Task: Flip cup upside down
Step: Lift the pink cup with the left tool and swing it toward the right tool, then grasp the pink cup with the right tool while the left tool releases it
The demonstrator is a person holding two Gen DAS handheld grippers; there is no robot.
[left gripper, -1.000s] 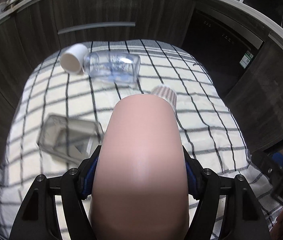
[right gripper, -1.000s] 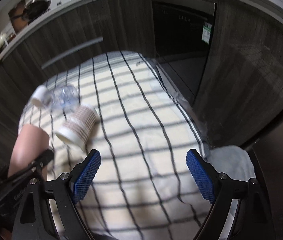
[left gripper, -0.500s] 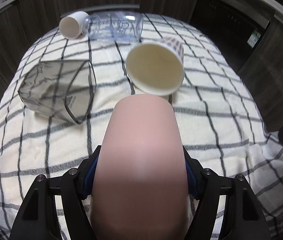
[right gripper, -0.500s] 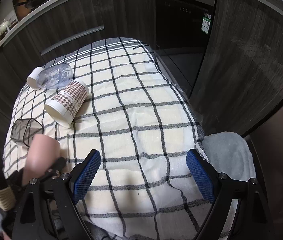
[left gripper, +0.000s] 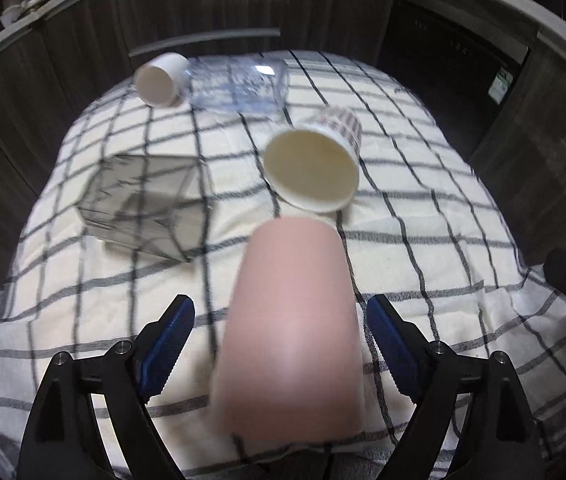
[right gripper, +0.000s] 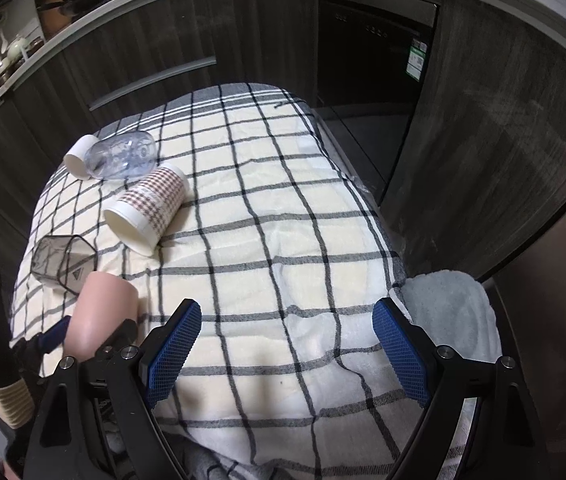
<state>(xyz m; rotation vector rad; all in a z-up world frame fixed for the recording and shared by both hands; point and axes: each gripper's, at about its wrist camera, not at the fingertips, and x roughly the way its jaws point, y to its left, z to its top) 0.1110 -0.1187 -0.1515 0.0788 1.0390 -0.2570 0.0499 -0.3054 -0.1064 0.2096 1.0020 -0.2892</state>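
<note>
overall, checked cloth covers the counter, dark cabinets beyond; right half bare. pink cup stands near-left between released left hand-held gripper; right hand-held gripper spread, empty.

A pink cup is sitting between the left gripper's parted fingers on the checked cloth; beyond it a paper cup is lying sideways, a clear container lying to its left, a bottle lying farthest back.
</note>
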